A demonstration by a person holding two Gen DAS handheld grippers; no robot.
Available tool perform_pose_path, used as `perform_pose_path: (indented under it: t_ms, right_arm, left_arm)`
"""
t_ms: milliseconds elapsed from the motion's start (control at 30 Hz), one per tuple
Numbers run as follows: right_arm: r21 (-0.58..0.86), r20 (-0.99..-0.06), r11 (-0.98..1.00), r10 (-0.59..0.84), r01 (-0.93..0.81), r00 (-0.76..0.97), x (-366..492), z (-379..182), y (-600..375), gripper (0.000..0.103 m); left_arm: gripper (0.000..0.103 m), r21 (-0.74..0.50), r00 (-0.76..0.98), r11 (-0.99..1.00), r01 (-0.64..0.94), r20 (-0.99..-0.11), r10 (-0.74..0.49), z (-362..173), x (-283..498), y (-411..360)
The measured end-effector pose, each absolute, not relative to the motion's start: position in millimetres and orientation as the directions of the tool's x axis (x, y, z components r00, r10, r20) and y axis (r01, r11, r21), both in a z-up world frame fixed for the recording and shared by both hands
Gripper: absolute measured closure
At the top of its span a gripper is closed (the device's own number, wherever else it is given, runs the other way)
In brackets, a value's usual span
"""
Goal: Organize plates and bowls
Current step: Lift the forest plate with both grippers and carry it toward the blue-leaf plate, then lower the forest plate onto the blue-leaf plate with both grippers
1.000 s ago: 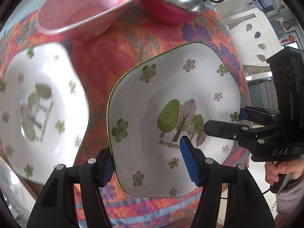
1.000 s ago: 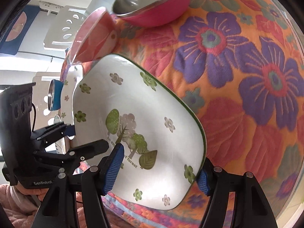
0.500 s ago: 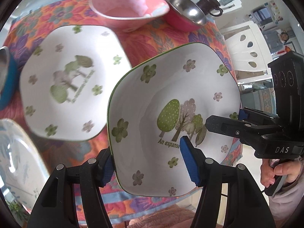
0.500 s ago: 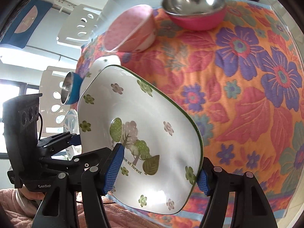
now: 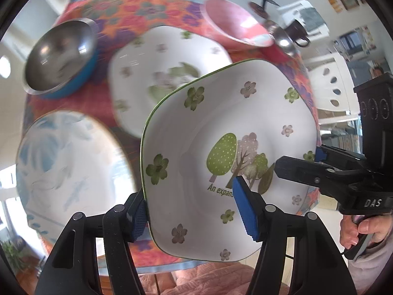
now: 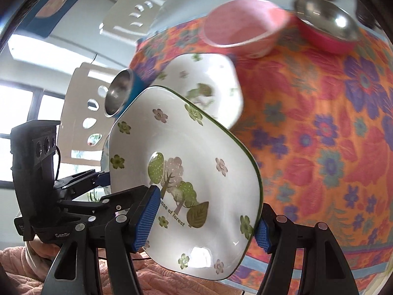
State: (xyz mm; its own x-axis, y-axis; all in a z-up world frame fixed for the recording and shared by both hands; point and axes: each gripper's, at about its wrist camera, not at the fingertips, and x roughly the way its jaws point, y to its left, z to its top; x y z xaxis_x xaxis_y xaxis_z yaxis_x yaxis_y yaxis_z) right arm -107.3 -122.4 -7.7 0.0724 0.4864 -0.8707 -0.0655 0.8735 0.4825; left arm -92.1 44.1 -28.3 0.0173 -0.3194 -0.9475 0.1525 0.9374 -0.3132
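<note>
Both grippers grip the same plate (image 5: 228, 162), lifted clear of the surface (image 6: 319, 132). The left gripper (image 5: 194, 211) pinches its near rim, one blue pad on the glazed face and the other behind the edge; the right gripper (image 6: 201, 218) does the same on the adjoining side, jaws narrowed onto the rim. In the left view the right gripper reaches in from the plate's right edge, so the two grips sit on neighbouring sides rather than opposite ones.

The relation that matters: a matching plate (image 5: 169, 73) lies flat on the surface beyond and to the left of the held plate, just past its far rim. The held plate is tilted, far edge higher than the near one. To nest it, I judge it must travel forward and left, level out, and have its corners aligned with the lower plate's. The left gripper is on the side nearer that target.

Both plates are glossy white ceramic, squarish with rounded corners and a thin green rim, shallowly dished, printed with trees and small flowers. Left of the lying plate is a steel bowl (image 5: 59, 54) with a blue outside; nearer, to the left of the held plate, a round blue-patterned plate (image 5: 68, 162). Behind the lying plate stand a pink bowl (image 6: 243, 24) and a steel bowl with a pink outside (image 6: 326, 29). The surface carries a quilted orange floral cloth.
</note>
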Motion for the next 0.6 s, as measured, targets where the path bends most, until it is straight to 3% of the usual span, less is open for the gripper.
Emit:
perform_pose_path:
  t_ms: [600]
  right_arm:
    - [0.503, -0.860, 0.833, 0.508, -0.230, -0.041, -79.1, -20.6, 24.9, 0.036]
  left_arm:
    - [0.044, -0.298, 0.076, 0.953, -0.060, -0.953, -0.294, -28.0, -107.5, 176.0]
